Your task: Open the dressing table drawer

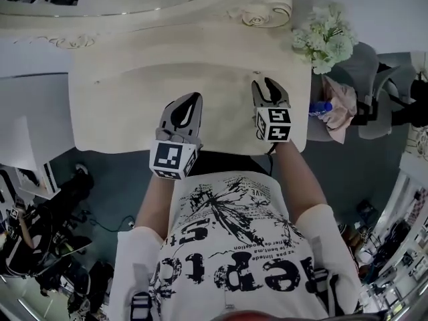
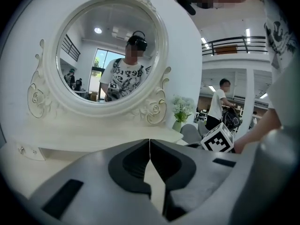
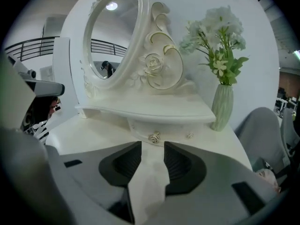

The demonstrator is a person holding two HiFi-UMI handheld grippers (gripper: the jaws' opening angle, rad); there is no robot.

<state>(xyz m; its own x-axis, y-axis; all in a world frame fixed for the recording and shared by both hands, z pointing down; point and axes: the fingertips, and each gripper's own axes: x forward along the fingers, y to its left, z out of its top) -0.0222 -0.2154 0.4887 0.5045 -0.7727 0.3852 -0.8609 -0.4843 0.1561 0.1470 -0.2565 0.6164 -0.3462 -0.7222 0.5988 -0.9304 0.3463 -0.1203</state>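
The drawer (image 3: 140, 128) sat shut under a low curved shelf (image 3: 140, 112) at the back of the tabletop (image 1: 127, 105), at the foot of the mirror. Its front was smooth and cream-white, with a small rounded metal knob (image 3: 154, 137) and a smaller stud (image 3: 190, 135) to that knob's right. The right gripper (image 3: 152, 147) pointed at the knob from just in front. Its grey fingers stood apart, their ribbed black pads facing each other across a gap with nothing in it, and the knob showed just beyond that gap, untouched.

Above the shelf rose an oval mirror (image 3: 112, 36) in a glossy white frame carved with scrolls and a rose (image 3: 153, 63). At the shelf's right end a ribbed pale-green vase (image 3: 223, 106) held white flowers (image 3: 215, 32).

The left gripper (image 1: 192, 102) hovered over the tabletop's middle, well apart from the drawer. In its own view, its fingers met along a thin line, closed and empty.
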